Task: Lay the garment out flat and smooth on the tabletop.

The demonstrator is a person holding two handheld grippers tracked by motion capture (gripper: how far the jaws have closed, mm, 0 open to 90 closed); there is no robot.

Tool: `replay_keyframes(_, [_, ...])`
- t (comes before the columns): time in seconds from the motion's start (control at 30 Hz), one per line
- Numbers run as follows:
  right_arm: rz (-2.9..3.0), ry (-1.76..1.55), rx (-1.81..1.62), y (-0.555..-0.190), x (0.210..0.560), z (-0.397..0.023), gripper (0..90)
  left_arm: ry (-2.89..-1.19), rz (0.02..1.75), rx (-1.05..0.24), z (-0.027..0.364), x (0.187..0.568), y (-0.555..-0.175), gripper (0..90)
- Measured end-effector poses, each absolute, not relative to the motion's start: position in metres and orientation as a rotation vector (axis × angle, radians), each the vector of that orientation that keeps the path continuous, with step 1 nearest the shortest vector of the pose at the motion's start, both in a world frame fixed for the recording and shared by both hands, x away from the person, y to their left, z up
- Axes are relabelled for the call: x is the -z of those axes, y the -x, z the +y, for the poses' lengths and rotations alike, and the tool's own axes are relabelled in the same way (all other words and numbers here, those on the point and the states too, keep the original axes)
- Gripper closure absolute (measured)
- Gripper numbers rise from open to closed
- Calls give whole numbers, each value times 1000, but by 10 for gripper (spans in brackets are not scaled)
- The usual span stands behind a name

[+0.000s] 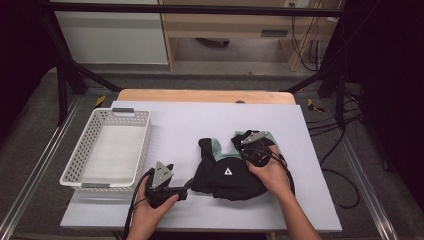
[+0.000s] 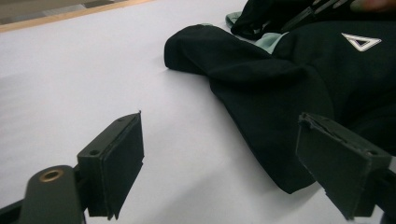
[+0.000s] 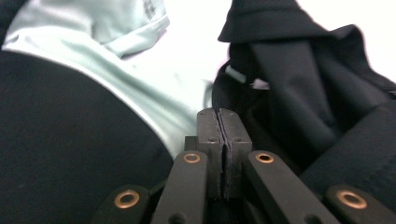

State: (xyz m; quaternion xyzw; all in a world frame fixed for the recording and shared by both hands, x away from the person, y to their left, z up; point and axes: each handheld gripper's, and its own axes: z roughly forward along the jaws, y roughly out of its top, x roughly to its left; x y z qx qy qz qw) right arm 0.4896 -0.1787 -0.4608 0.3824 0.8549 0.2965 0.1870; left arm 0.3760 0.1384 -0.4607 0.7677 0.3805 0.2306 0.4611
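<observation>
Left gripper (image 1: 186,187) low on the white table (image 1: 200,125), jaws apart beside the crumpled black-and-mint fabric garment (image 1: 227,175) mid-table. Right gripper (image 1: 248,150) angled onto the garment's far edge, jaws pressed together; whether cloth is pinched, can't tell.

One black garment (image 1: 227,175) with pale green lining and a white triangle logo lay on the tabletop (image 1: 200,125). One white perforated basket (image 1: 107,150) stood at its left edge. Two handheld grippers, the left gripper (image 1: 186,187) and the right gripper (image 1: 250,150), were there.
</observation>
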Motion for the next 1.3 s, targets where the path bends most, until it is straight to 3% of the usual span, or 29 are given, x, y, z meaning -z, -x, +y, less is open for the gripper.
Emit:
replay_keyframes(0.4, [2268, -1122, -847, -489, 446, -202, 887, -1888, 935, -571, 140, 460, -376, 151])
replay_keyframes(0.63, [2067, -1245, -792, -491, 436, -237, 887, -1889, 934, -567, 140, 460, -376, 150])
replay_keyframes(0.87, [2070, -1408, -855, -490, 450, -264, 872, -1894, 930, -566, 139, 460, -376, 151])
replay_keyframes(0.97, [2083, -1369, -903, -486, 447, -261, 733, -1895, 929, -567, 139, 460, -377, 150])
replay_keyframes(1.3, [2082, -1227, -1007, -455, 420, -236, 539, -1907, 924, -562, 138, 461, -377, 150])
